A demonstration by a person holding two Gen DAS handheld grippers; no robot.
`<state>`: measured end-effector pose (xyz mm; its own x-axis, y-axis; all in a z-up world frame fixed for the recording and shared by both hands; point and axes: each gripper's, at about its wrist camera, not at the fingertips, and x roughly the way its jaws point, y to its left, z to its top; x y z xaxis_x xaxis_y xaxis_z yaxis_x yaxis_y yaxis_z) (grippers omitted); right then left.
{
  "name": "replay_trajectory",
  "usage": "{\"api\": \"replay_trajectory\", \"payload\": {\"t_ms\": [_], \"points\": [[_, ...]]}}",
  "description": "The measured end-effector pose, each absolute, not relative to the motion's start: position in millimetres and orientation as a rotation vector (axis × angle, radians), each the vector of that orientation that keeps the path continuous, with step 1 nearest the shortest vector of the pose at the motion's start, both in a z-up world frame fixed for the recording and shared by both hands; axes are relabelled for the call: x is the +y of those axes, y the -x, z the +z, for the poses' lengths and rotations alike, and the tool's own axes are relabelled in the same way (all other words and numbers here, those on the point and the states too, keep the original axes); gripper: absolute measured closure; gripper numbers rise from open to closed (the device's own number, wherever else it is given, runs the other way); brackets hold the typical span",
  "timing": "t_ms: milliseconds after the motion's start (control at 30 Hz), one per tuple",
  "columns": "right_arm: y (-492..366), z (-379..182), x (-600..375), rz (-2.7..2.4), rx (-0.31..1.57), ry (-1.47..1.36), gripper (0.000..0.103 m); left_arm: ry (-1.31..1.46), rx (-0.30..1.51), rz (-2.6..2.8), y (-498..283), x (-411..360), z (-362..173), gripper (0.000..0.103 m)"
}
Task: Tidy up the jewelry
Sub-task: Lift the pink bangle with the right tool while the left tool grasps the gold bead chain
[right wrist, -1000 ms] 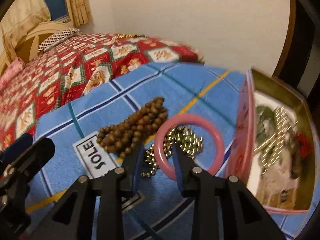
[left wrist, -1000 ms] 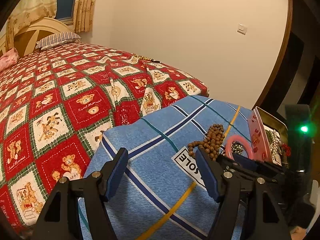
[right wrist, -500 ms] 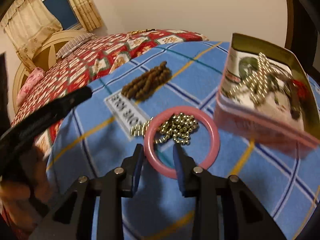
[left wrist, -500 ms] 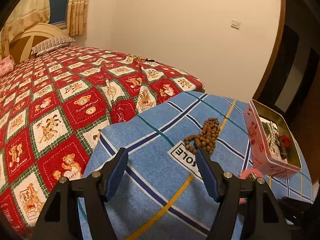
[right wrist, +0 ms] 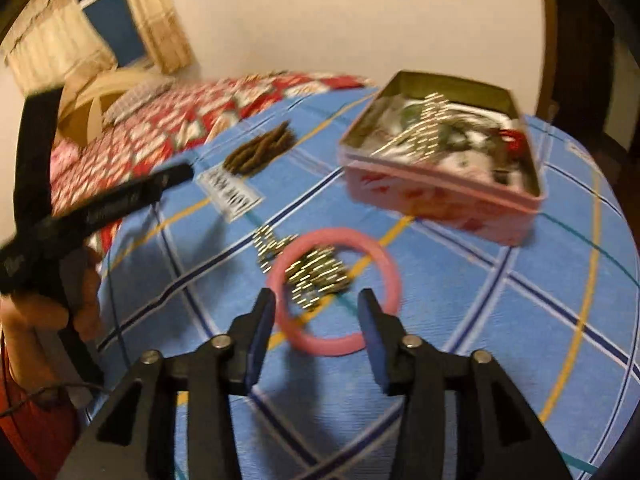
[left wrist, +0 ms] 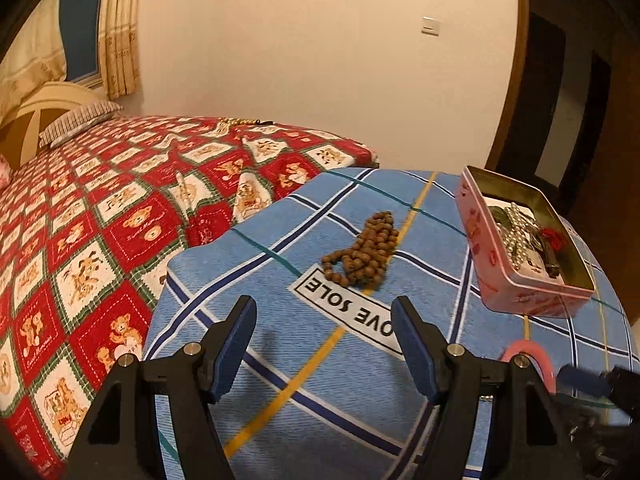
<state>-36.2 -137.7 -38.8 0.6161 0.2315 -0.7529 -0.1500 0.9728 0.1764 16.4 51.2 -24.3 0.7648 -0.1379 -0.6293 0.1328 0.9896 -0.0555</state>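
A pink bangle [right wrist: 376,256] lies flat on the blue checked cloth [right wrist: 500,320], ringed around a heap of gold beads [right wrist: 316,272]. My right gripper [right wrist: 318,326] is open just behind the bangle, its near rim between the jaws. A brown bead string [left wrist: 362,256] lies further back; it also shows in the right wrist view [right wrist: 260,148]. A pink tin [left wrist: 516,284] holding jewelry stands at the right, also in the right wrist view [right wrist: 436,196]. My left gripper [left wrist: 324,342] is open and empty above the cloth. The bangle's edge [left wrist: 540,356] shows in the left wrist view.
A bed with a red teddy-bear quilt [left wrist: 100,208] lies to the left of the cloth-covered table. A cream wall stands behind and a dark doorway [left wrist: 576,80] at the right. The left gripper's body [right wrist: 100,208] crosses the left of the right wrist view.
My right gripper was shut on the pink bangle and has opened. The bangle now lies flat on the cloth. Both grippers have pulled back from the jewelry.
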Motion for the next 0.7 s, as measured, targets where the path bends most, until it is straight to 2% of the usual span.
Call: {"api": "replay_trajectory", "payload": {"t_ms": [133, 267, 467, 500, 567, 700], "points": [[32.1, -38.7, -146.9, 0.186, 0.874, -0.132, 0.019, 0.006, 0.686, -0.143, -15.4, 48.8, -24.2, 0.033], [28.4, -42.9, -136.3, 0.235, 0.889, -0.109, 0.007, 0.016, 0.691, -0.145, -15.4, 48.5, -24.7, 0.033], [8.3, -60.6, -108.9, 0.168, 0.960, 0.124, 0.002, -0.005, 0.688, -0.174, -12.0, 45.6, -24.4, 0.033], [8.0, -61.2, -109.1, 0.167, 0.959, 0.129, 0.003, -0.006, 0.689, -0.182, -12.0, 45.2, -24.6, 0.033], [10.2, -58.8, -114.2, 0.162, 0.942, 0.123, 0.019, -0.003, 0.692, -0.204, -12.4, 44.7, -25.2, 0.033], [18.5, -54.9, -131.2, 0.203, 0.934, 0.054, 0.020, -0.020, 0.695, -0.253, -11.7, 38.6, -25.5, 0.033]]}}
